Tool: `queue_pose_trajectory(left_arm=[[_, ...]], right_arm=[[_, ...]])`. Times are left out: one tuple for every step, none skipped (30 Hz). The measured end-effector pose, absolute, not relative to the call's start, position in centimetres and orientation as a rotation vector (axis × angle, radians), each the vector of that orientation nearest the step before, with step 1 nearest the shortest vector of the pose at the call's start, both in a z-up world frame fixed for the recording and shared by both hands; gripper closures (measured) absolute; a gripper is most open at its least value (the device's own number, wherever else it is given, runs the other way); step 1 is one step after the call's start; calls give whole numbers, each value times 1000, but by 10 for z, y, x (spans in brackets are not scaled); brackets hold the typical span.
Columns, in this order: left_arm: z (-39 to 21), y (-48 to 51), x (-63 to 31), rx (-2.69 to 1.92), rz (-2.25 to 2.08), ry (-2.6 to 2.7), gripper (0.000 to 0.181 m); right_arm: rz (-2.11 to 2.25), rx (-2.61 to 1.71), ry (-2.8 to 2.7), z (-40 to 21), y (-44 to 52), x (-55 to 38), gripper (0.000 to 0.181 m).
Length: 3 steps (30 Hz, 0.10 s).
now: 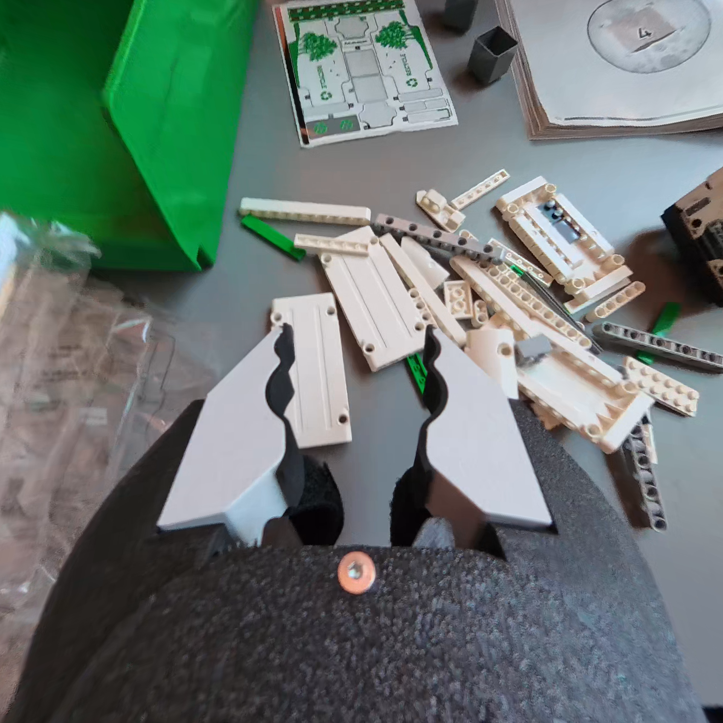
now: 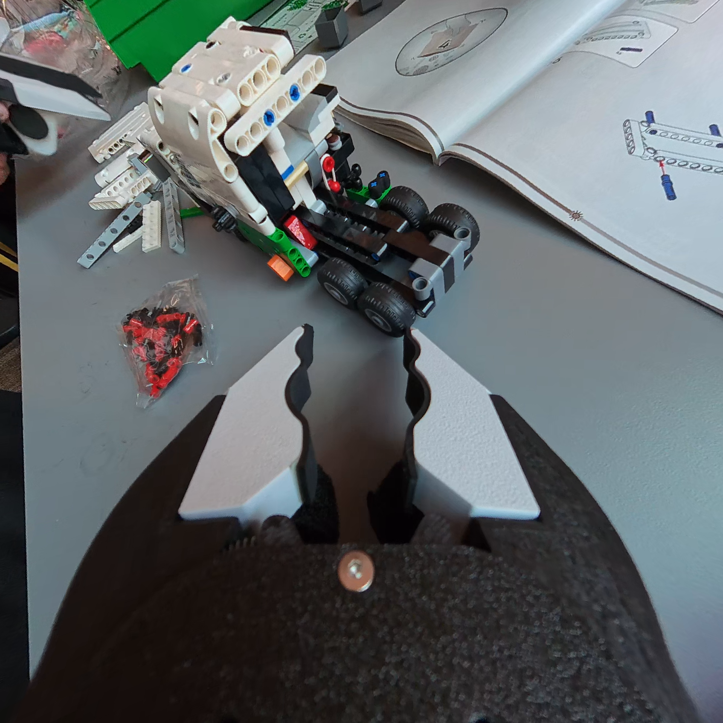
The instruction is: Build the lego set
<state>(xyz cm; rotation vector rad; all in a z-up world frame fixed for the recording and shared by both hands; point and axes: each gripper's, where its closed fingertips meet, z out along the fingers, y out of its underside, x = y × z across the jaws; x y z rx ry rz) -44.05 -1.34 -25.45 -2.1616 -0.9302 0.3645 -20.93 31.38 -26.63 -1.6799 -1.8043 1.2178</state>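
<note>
In the left wrist view a pile of loose white, grey and green lego pieces (image 1: 489,289) lies on the grey table. My left gripper (image 1: 358,332) is open and empty, hovering over two white flat panels (image 1: 317,371) at the near edge of the pile. In the right wrist view a partly built lego truck (image 2: 313,187) with a white cab and black wheels stands on the table. My right gripper (image 2: 358,332) is open and empty, just short of the truck's rear wheels (image 2: 385,309). The same pile (image 2: 133,187) shows left of the truck.
A green box (image 1: 129,117) stands at left, clear plastic bags (image 1: 58,371) near it. A sticker sheet (image 1: 364,70) and open instruction booklet (image 2: 587,117) lie beyond. A small bag of red and black pins (image 2: 164,340) lies left of my right gripper. The other gripper (image 2: 43,98) shows at far left. The left gripper's tips are roughly 40 cm from the right gripper's.
</note>
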Motion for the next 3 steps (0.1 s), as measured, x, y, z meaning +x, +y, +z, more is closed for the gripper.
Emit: queue_pose_trajectory(left_arm=[[-253,-9,-448,-2179,412,-898,118],[-253,-6,-457,-2192,458,-879,123],[-255,-2,-467,-2202,472,-885,125]], right_arm=[[1218,-1679,-1804,-266,314,-209,136],[1218,-1677,-1804,-266,314,-209,136],[1216,-1676,-1805,-266,314,-209,136]])
